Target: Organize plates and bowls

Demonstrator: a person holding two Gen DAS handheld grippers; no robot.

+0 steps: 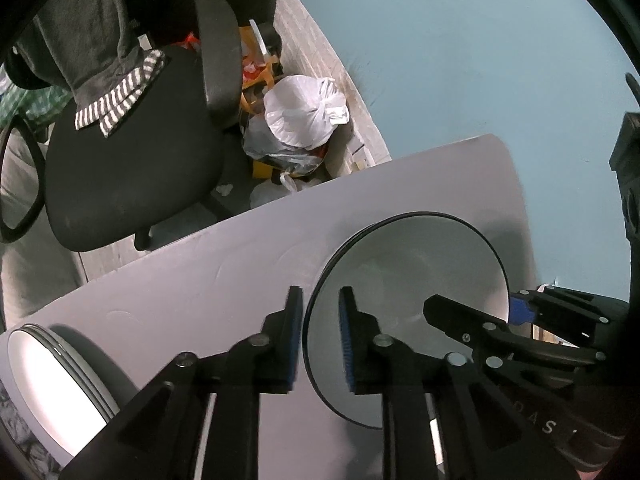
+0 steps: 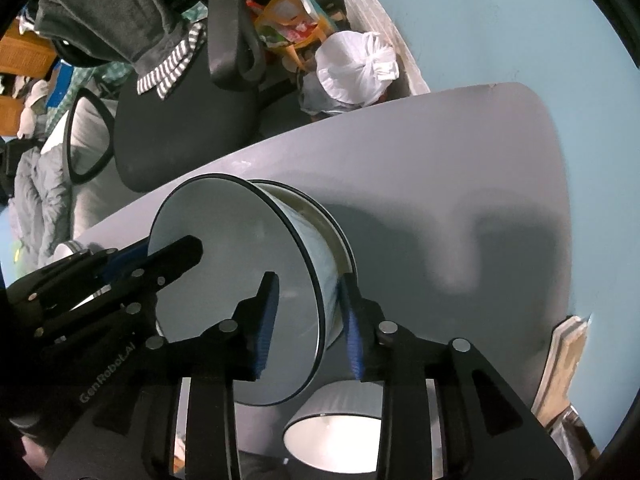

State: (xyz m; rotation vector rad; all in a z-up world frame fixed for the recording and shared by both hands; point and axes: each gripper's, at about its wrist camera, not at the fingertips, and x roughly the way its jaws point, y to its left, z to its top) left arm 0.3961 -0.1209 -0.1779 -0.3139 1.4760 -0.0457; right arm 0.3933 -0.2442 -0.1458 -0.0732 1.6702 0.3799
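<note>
Here, a black office chair point(image 1: 132, 184) with a striped cloth point(image 1: 120, 98) on its seat stands past the grey table point(image 1: 208, 280), and a tied white bag point(image 1: 304, 110) sits beside it. My left claw's body reads "GenRoboLAI". The white plate point(image 2: 228, 280), black-rimmed, rests on top of a bowl point(image 2: 320, 248) on the table, with another bowl point(image 2: 332, 436) nearer me and stacked plates point(image 1: 52, 384) at the table's left. My left claw point(image 1: 320, 340) and right claw point(image 2: 308, 324) both straddle the plate's rim, fingers apart.
</note>
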